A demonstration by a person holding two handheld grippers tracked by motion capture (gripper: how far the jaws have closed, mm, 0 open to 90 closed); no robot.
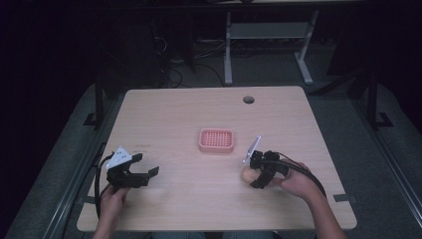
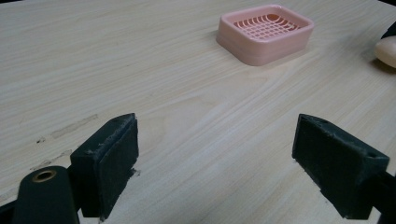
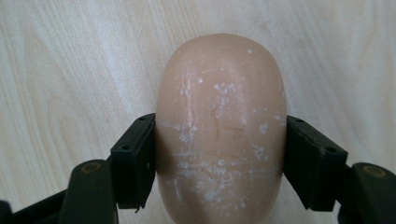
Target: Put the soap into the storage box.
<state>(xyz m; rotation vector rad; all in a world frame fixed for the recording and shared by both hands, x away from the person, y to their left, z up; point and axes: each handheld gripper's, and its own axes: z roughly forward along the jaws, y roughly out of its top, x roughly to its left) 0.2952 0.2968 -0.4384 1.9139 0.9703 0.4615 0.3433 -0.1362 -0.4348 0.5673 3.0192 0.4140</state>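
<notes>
Fingers of your right gripper (image 3: 219,158) clamp the peach oval soap bar (image 3: 219,130) on the wooden surface (image 1: 199,189), right of the pink slotted soap dish (image 1: 216,140); your left gripper (image 2: 219,158) gapes wide, left of it.

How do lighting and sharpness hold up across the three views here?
High view: the table is evenly lit, its surroundings almost black, small things soft. Left gripper view: the pink soap dish is sharp, with mild glare on the wood. Right gripper view: the soap bar is bright and crisp, its scratches legible.
</notes>
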